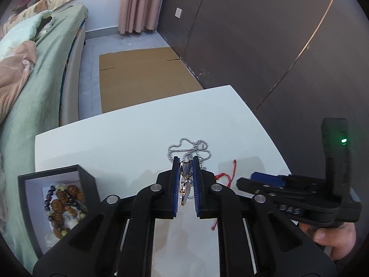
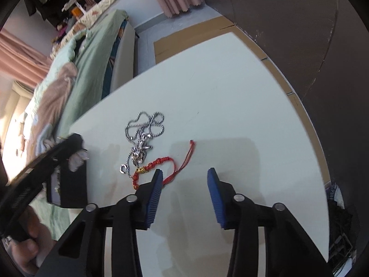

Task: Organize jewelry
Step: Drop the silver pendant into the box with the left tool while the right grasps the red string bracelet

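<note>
Left gripper (image 1: 186, 180) pinches a gold-rimmed heart pendant (image 1: 185, 169) above the white table (image 1: 129, 143) — right gripper (image 2: 184, 182) spread wide, holding nothing.

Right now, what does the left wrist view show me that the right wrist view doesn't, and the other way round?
Only the left wrist view shows the left gripper shut on a gold-framed pendant, and the beads lying inside the black box.

Only the right wrist view shows the silver necklace's pendant and the red bracelet's gold charm; the right gripper is open and holds nothing.

Both show the silver chain, the red cord bracelet and the white table.
</note>
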